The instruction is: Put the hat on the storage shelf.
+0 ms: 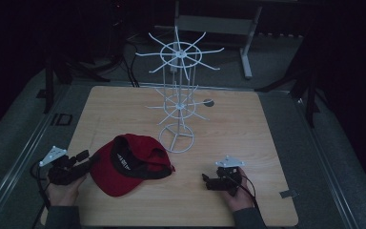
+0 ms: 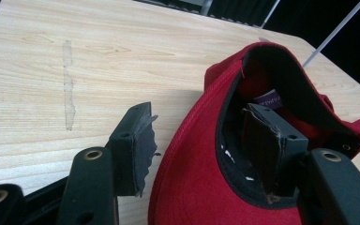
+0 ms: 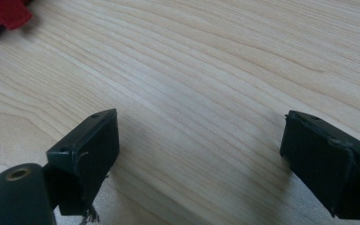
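Wooden table [image 1: 248, 143]: left claw [image 1: 86, 160] straddles the red cap's [image 1: 124, 167] brim.

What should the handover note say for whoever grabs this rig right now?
Left gripper: open, jaws straddling the rim of the red cap, one jaw inside, one outside; not yet closed.
Right gripper: open, holds nothing, low over bare table to the right of the cap.
Cap lies upside down near the table's front left; white wire rack stands behind it, nothing hung on it.
Probably left: close on the rim, lift, hang the cap on a rack arm.
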`<state>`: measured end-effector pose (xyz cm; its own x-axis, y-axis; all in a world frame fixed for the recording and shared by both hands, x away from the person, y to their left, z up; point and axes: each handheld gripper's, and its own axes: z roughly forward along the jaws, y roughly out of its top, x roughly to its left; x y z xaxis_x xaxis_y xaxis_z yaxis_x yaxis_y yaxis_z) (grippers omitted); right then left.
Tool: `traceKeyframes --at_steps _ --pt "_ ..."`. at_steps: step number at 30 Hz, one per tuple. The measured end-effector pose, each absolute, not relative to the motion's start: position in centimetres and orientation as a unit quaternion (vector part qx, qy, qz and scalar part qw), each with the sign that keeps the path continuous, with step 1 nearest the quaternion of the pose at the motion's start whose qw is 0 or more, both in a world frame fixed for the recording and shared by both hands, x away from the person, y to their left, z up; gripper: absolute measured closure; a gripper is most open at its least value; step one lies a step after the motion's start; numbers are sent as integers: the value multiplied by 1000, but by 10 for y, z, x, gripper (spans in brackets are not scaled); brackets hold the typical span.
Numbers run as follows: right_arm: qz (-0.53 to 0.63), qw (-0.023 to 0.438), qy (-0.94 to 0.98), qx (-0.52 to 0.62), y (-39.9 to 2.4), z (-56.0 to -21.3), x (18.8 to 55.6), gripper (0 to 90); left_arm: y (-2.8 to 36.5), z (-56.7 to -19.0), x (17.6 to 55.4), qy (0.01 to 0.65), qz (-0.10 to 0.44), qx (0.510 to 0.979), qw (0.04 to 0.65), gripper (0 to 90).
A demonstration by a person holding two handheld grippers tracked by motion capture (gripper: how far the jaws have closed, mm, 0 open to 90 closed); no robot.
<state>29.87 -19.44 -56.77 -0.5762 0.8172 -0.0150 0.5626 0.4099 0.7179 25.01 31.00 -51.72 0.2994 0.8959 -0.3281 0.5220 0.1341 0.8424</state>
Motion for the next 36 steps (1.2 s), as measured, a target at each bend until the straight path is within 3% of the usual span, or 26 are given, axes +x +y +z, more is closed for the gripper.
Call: traceKeyframes --at_steps 12,22,26,29,30,31,36 --pt "343 186 819 421 -194 -568 299 117 311 -511 263 549 173 659 484 468" --pt "343 185 818 422 -194 -568 299 117 299 -492 309 502 139 743 421 445" --pt "343 185 818 423 -194 -568 299 117 295 -493 315 496 129 752 415 482" --pt "343 185 818 422 -194 -568 299 117 293 -497 317 495 124 760 401 613" --pt "343 185 818 422 -194 -568 299 117 292 -498 316 495 122 761 401 613" --pt "343 185 819 422 -194 -568 299 117 292 -500 314 495 124 761 401 695" --pt "343 185 819 422 -194 -568 299 117 295 -510 298 525 140 739 399 761"
